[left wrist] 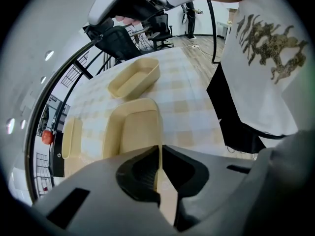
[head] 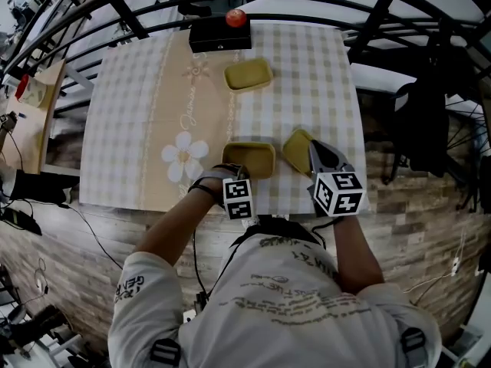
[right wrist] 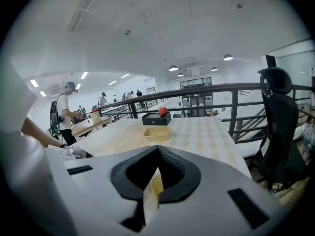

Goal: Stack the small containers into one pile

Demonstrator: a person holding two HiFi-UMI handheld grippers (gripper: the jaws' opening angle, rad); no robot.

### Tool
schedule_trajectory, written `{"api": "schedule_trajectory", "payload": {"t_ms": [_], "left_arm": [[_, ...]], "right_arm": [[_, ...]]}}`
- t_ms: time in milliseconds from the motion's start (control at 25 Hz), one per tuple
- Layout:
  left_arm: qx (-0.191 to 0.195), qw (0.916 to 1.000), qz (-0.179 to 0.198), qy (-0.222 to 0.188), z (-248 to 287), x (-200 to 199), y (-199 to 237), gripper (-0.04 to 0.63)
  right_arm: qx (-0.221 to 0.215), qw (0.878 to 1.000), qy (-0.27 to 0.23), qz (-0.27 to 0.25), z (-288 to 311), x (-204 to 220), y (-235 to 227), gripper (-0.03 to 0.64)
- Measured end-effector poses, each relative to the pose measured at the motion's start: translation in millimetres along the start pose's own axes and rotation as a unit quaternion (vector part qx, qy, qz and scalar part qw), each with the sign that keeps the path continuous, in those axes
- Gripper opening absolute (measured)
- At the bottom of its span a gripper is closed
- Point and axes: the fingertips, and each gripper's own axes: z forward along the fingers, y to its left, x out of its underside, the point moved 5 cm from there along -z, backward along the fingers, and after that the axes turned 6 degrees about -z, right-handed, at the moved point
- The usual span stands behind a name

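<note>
Rims of near container and tilted container vanish between jaws.

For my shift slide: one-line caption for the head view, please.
Left gripper pinches the middle container, right gripper the tilted container; a third container sits beyond.

Head view steeply down on table, gripper views low, close, all sharing far container

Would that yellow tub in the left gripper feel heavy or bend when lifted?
Probably light: the tub is empty and thin-walled. Likely stiff: its wall looks straight where the left gripper pinches it. Held by one edge, it may tilt, like the other tub in the right gripper.
</note>
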Motion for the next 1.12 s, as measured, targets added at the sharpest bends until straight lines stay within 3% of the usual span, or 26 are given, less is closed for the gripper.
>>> {"api": "schedule_trajectory", "payload": {"t_ms": [200,480,560,640,720,800,960,1120], "left_arm": [[0.015,0.9999,0.001,-0.005,1,19,-4,0.026],[0.028,0.9988,-0.02,-0.036,-8,-12,-7,0.06],[0.025,0.9964,-0.04,-0.07,-18,-6,-4,0.06],[0.009,0.9874,-0.089,-0.13,-33,7,3,0.06],[-0.022,0.9652,-0.166,-0.201,-50,16,16,0.052],[-0.055,0.9304,-0.248,-0.264,-68,20,31,0.006],[-0.14,0.8429,-0.387,-0.347,-113,27,59,0.005],[-0.237,0.7516,-0.474,-0.393,-151,33,72,0.005]], "right_arm": [[0.001,1.0,0.002,-0.001,9,-2,21,0.002],[0.002,1.0,0.006,0.0,-8,3,-8,0.002],[0.002,1.0,0.006,-0.002,-3,2,-2,0.002],[0.001,1.0,0.006,-0.004,4,0,12,0.002],[-0.001,1.0,0.007,-0.007,8,-1,19,0.002],[-0.004,1.0,0.009,-0.01,10,-2,21,0.002],[-0.009,1.0,0.01,-0.017,13,-2,21,0.002],[-0.011,1.0,0.003,-0.027,15,-6,25,0.002]]}}
